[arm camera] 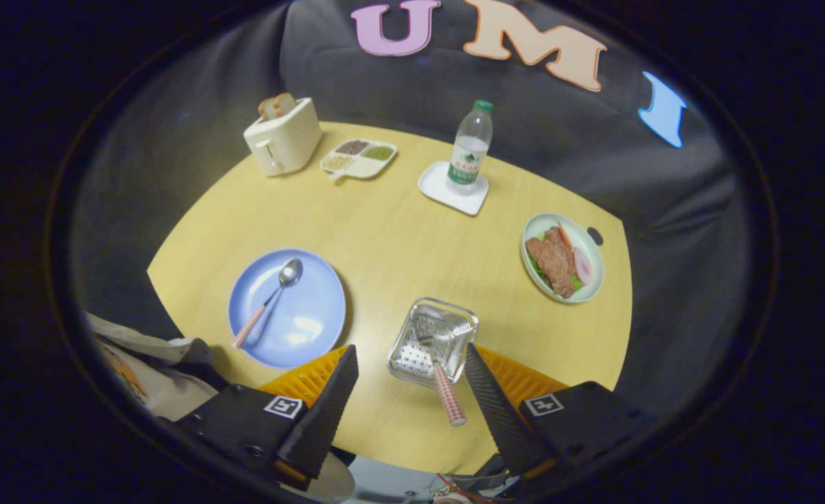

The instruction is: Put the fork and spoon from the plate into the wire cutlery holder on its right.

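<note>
Between the spread fingers of the gripper (412, 367), which pinch nothing, the fork (440, 364) stands in the wire cutlery holder (432, 343) with its checked handle leaning out toward the right finger. On the blue plate (307, 329) to the holder's left, the spoon (269, 301) lies alone, bowl pointing away from the fingers. Farther across the yellow table (391, 231) sit a toaster (283, 136), a water bottle (471, 145) and a dish of food (561, 257).

No legible text found. The water bottle (469, 147), at twelve o'clock from the gripper (412, 381), carries a green-and-white label too small to read. Each finger mount bears a square black-and-white marker (283, 406).
</note>
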Demonstrator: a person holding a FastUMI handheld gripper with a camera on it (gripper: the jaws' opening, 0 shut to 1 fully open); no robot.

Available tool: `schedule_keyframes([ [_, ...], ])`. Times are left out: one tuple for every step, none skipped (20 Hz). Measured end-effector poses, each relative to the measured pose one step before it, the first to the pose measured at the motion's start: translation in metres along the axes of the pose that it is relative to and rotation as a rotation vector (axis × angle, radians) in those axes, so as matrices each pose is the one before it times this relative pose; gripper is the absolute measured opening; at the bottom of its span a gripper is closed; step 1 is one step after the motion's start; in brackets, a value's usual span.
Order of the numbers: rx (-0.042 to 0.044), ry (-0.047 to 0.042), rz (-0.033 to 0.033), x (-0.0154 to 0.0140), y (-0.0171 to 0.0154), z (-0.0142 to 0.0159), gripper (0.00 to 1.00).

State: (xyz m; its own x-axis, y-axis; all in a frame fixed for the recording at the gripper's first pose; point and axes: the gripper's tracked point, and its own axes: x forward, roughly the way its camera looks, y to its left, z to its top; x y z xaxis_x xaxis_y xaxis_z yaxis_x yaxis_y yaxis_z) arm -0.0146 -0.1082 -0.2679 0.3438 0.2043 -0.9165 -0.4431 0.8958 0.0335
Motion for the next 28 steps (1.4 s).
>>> schedule_keyframes([
  [0.01385,-0.04075,-0.01151,-0.00575,0.00423,0.0043,0.99],
  [0.01496,-0.0407,-0.00936,-0.0046,0.00469,0.00545,0.99],
  [0.016,-0.03634,-0.00929,-0.0031,0.00572,0.00295,0.99],
  [0.01699,-0.02944,-0.00506,-0.00195,0.00692,0.0016,0.99],
  [0.01615,-0.02692,-0.01042,0.00012,0.00669,0.00152,0.99],
  [0.0155,-0.02179,-0.01042,-0.00259,0.00458,0.00087,0.99],
  [0.01688,-0.02457,-0.01166,-0.00131,0.00574,-0.0008,0.99],
  [0.01551,-0.02165,-0.00396,-0.00036,0.00745,0.00026,0.99],
  [0.01397,-0.01925,-0.00628,-0.00234,0.00692,-0.00003,0.99],
  [0.01147,-0.02182,-0.00945,-0.00168,0.00622,-0.00012,0.99],
  [0.0101,-0.01355,-0.00909,-0.00085,0.00654,-0.0014,0.99],
  [0.01217,-0.01123,-0.0025,0.00097,0.00742,-0.00305,0.99],
  [0.015,-0.00684,-0.00532,0.00064,0.00582,-0.00409,0.99],
  [0.01314,0.00039,-0.00707,0.00198,0.00616,-0.00562,0.99],
  [0.01279,-0.00543,-0.00704,0.00193,0.00561,-0.00352,0.99],
  [0.01175,-0.0063,-0.00662,0.00291,0.00538,-0.00371,0.99],
  [0.01056,-0.00076,0.00131,0.00117,0.00605,-0.00471,0.99],
  [0.00786,-0.00537,0.0059,0.0027,0.00801,-0.00352,0.99],
  [0.00448,-0.01111,0.00335,0.0018,0.00627,-0.00187,0.99],
  [0.00399,-0.01068,-0.00354,0.00364,0.0044,-0.0026,0.99],
  [0.00867,-0.00642,0.00053,0.00252,0.00618,-0.00325,0.99],
  [0.01217,0.00162,-0.0003,0.00345,0.00555,-0.00562,0.99],
  [0.00999,0.00928,0.00223,0.00331,0.00517,-0.00671,0.99],
  [0.00457,0.0081,-0.00028,0.00463,0.00532,-0.00709,0.99],
  [-0.00562,0.00572,-0.01061,0.00386,0.00181,-0.00723,0.99],
  [-0.01113,0.01151,-0.00829,0.00343,0.00108,-0.00707,0.99],
  [-0.00926,0.01262,-0.00297,0.00131,0.00255,-0.00792,0.99],
  [-0.0064,0.01601,-0.00044,0.00318,0.00468,-0.00967,0.99],
])
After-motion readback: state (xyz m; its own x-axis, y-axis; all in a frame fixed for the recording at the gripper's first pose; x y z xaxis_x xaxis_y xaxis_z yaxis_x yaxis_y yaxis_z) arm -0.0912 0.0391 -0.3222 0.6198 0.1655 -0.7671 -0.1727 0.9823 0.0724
